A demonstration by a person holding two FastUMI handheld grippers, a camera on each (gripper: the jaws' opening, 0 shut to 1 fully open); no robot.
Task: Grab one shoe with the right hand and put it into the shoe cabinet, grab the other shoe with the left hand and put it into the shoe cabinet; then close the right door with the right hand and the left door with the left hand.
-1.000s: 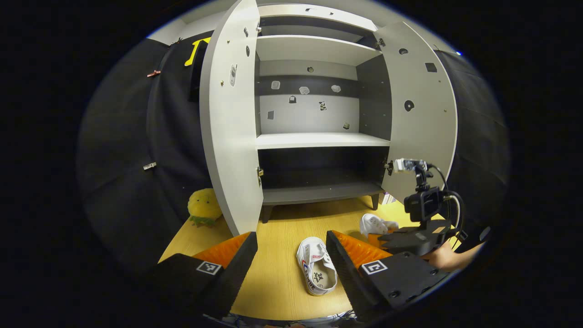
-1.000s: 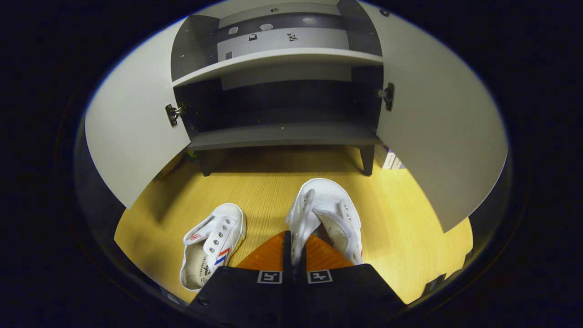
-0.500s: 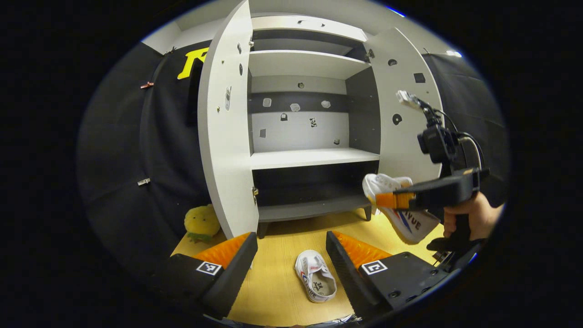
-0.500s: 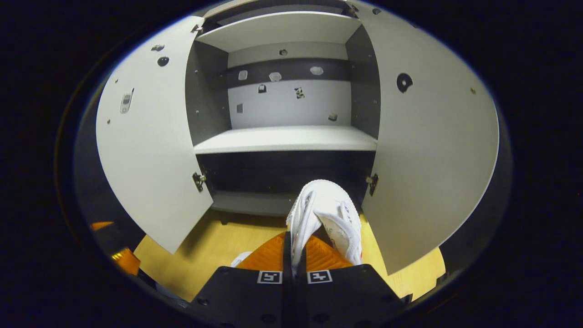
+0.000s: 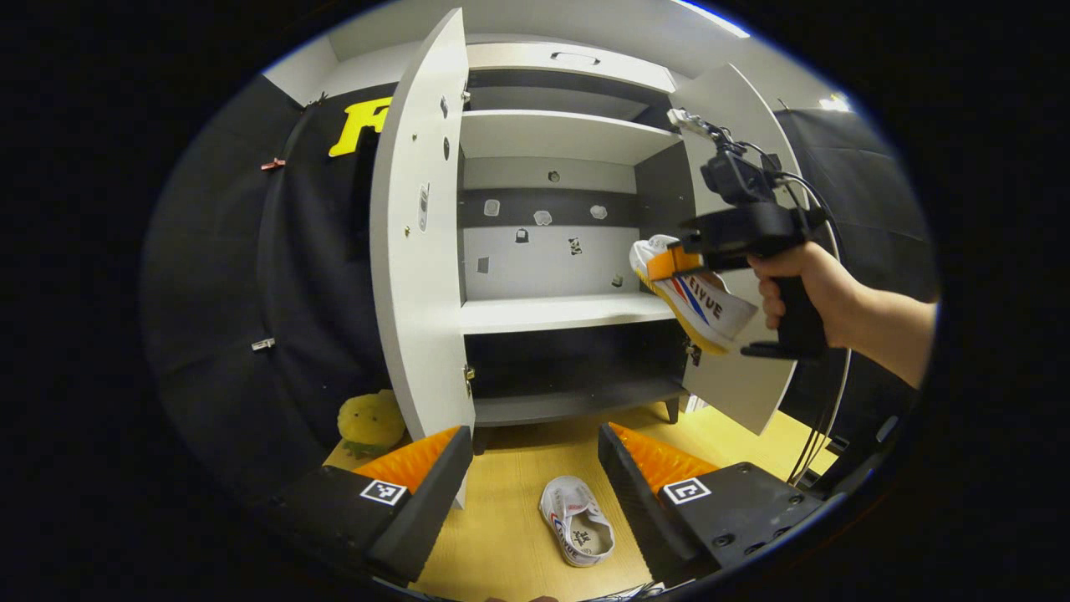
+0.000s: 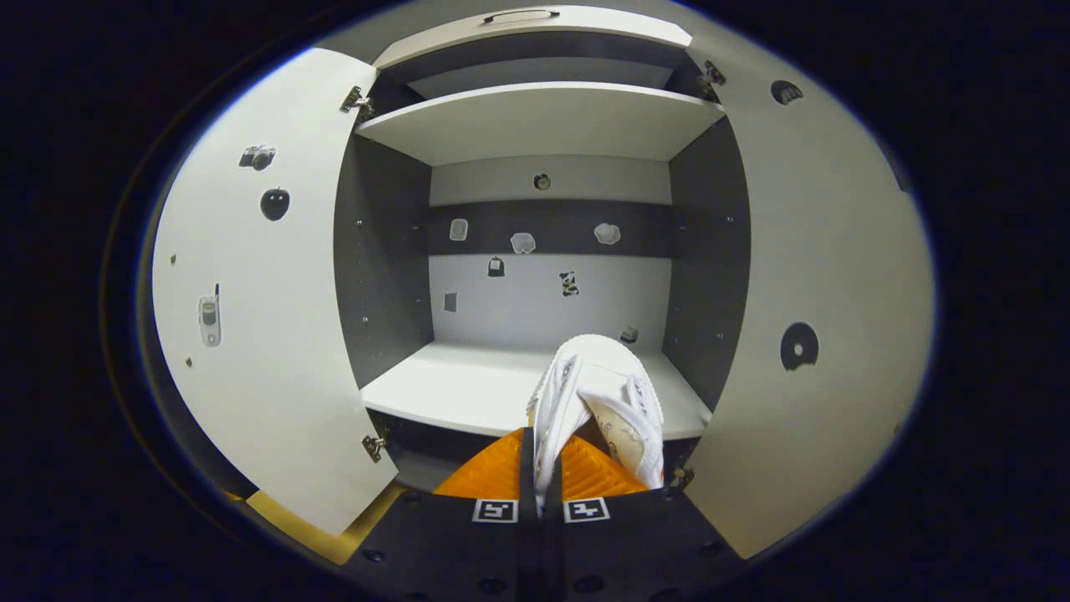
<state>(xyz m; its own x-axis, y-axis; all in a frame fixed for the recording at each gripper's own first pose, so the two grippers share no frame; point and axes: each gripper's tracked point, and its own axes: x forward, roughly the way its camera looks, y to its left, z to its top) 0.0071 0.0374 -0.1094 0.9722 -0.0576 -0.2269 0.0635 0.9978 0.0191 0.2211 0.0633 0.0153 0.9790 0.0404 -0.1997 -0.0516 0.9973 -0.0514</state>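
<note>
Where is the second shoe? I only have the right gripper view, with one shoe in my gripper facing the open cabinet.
Observer: The second shoe lies on the wooden floor in front of the cabinet, in the left gripper view.
Operator: Is the left gripper on it?
Observer: No, the left gripper hangs open above it, apart from it.
Operator: Anything else on the floor?
Observer: A yellow plush toy sits beside the left door.
</note>
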